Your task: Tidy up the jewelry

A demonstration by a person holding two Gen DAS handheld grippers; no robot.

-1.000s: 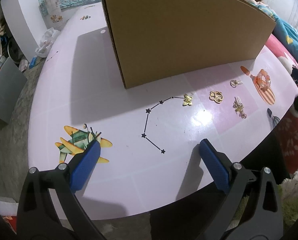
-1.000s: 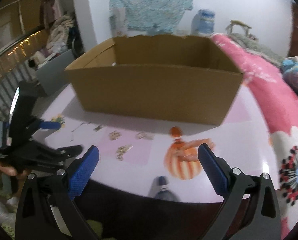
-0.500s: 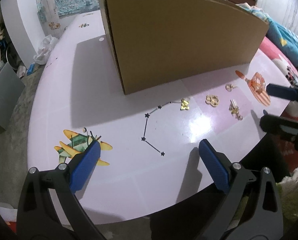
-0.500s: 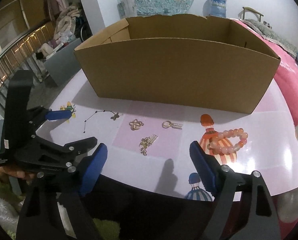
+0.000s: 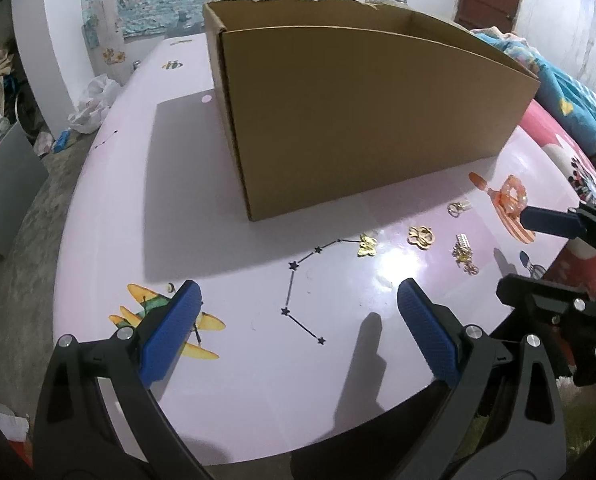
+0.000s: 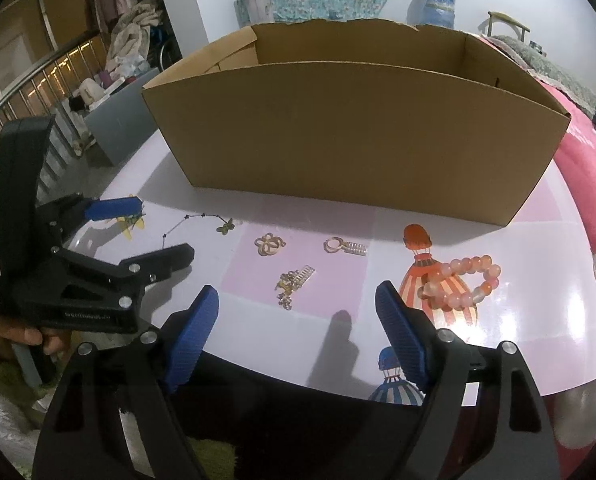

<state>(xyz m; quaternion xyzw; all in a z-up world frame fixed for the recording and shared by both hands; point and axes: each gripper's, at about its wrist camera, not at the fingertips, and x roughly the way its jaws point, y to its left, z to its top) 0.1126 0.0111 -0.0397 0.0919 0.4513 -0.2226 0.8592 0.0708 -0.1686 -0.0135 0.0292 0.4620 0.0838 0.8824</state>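
Five trinkets lie loose ahead of my tongs, box (image 6: 354, 132) beyond.
Right tongs (image 6: 298, 336) are closing on nothing; left tongs (image 5: 298, 336) gape empty. I'd drop the right over the charm (image 6: 291, 282) just ahead, pads straddling it, then pinch low.

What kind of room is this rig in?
Probably a lived-in home room, maybe a bedroom: floral bedding beside the table, clothes piled up, a water jug by the wall.

Jewelry pieces (image 6: 295, 282) on table (image 6: 538, 320) before cardboard box (image 6: 354, 132)
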